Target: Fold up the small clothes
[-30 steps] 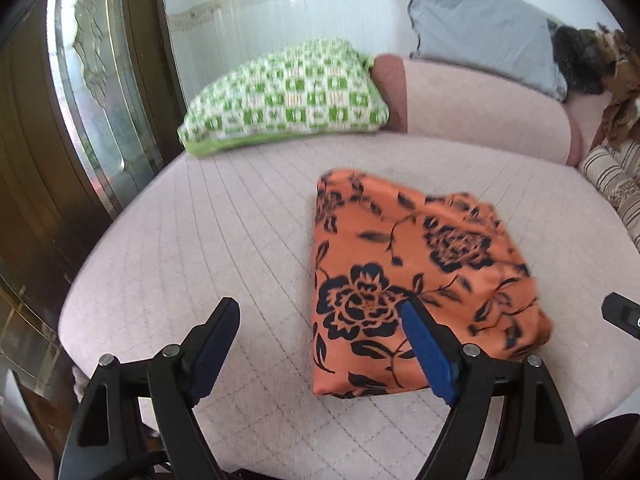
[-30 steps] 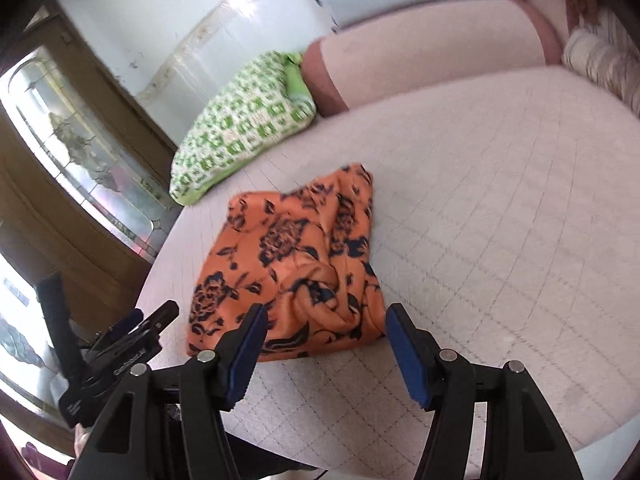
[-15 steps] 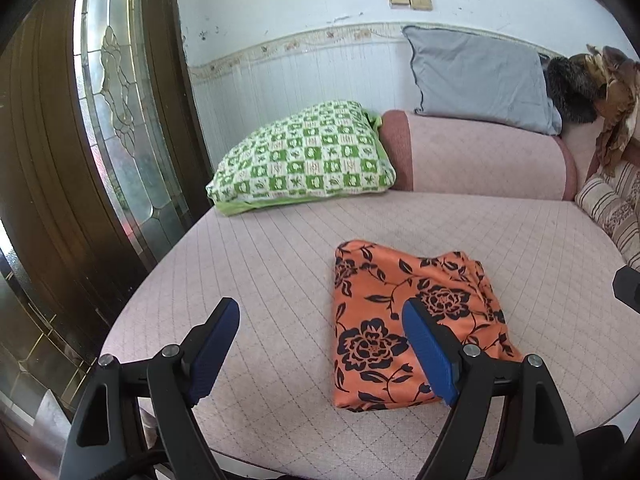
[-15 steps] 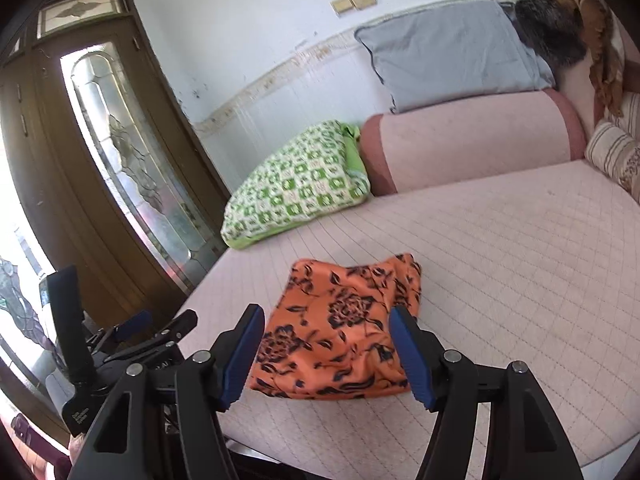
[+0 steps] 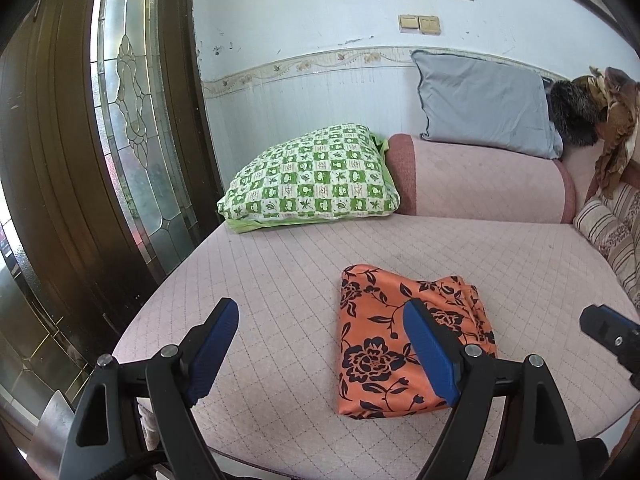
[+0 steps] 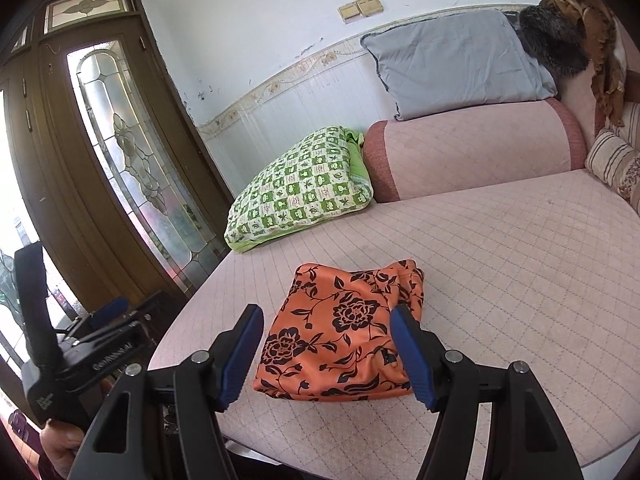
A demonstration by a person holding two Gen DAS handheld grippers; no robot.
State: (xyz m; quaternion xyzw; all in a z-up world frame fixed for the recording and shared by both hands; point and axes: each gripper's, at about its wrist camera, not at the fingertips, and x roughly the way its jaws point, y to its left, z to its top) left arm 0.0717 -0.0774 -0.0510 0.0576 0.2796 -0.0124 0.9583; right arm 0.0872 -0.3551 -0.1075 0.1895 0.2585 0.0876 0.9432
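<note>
Near the front edge of the sofa seat (image 5: 280, 280), well short of the green pillow (image 5: 316, 176), lies the cloth (image 5: 404, 344), a folded orange floral bundle. Both tools hang above it, wide and empty. From the left tool (image 5: 324, 352) the cloth lies ahead and to the right, behind its right finger; from the right tool (image 6: 328, 356) it lies straight ahead between the fingers, so the right hand seems nearer. Its long axis runs front to back.
</note>
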